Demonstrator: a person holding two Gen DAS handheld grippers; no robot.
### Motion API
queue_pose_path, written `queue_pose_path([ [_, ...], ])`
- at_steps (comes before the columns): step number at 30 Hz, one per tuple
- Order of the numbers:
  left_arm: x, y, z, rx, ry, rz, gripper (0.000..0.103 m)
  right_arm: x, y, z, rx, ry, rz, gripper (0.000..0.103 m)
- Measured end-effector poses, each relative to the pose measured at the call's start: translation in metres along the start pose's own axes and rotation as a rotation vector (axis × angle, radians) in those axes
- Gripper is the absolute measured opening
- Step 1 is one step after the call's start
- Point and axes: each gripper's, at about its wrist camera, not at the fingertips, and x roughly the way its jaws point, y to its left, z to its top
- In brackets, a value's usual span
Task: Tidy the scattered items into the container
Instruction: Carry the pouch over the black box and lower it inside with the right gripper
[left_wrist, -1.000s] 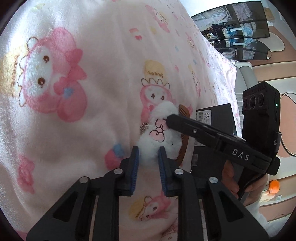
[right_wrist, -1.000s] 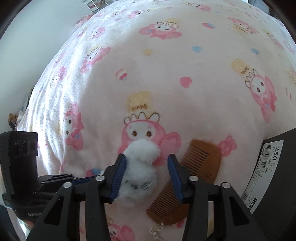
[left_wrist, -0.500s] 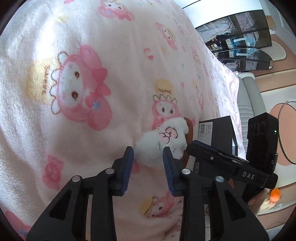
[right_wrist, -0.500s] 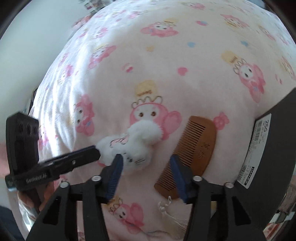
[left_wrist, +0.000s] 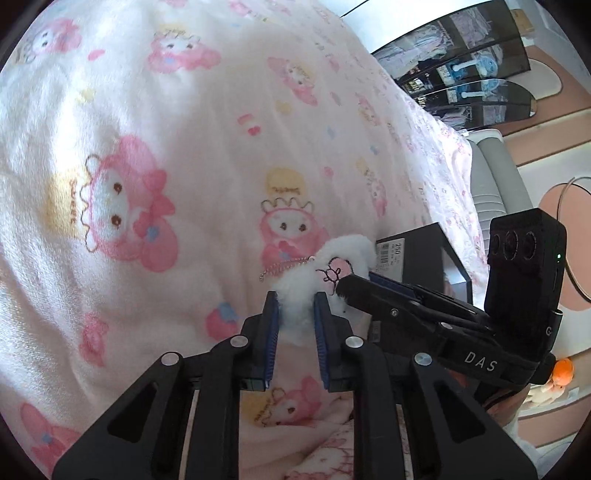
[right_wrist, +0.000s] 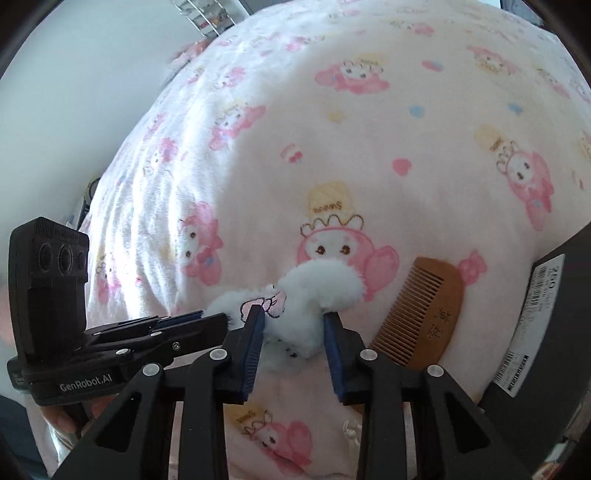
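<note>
Both grippers closing at once on the small white fluffy plush toy with a pink embroidered bow, lifted a little above the pink fleece blanket printed with cartoon rabbits. Left gripper: blue pads already pressed into one fuzzy end of the toy, pile bulging between them. Right gripper: pads sunk into the toy's middle, rounded puff standing proud above the fingertips. Short silver bead chain dangling from the toy's top.

Toy located towards the blanket's near edge, close beside the flat brown wooden comb with a carved mark; comb resting on the blanket, apart from the toy. Black cardboard box with a white barcode label just beyond the comb, at the right edge of the right wrist view; presumably the container.

Judged very light, soft and easily squashed; nothing breakable apart from the thin chain. Fur likely to compress and slide, so a grip best taken deep across the thick body, not on loose fluff or the chain. One gripper probably enough for carrying.
</note>
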Motion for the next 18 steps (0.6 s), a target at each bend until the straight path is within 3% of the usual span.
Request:
queue_pose_path([
  [5, -0.029, -0.054, -0.009, 0.083, -0.028, -0.059, 0.017, -0.067, 0.002, -0.017, 0.041, -0.108, 0.022, 0.028],
  [8, -0.031, -0.105, -0.018, 0.169, -0.006, -0.069, 0.017, -0.111, -0.003, -0.035, 0.053, -0.194, -0.015, 0.028],
  [13, -0.016, -0.189, -0.043, 0.311, 0.016, -0.128, 0.017, -0.193, -0.037, -0.081, 0.149, -0.338, -0.076, 0.028],
  [18, 0.029, -0.235, -0.073, 0.396, 0.104, -0.162, 0.017, -0.23, -0.07, -0.127, 0.217, -0.419, -0.198, 0.028],
])
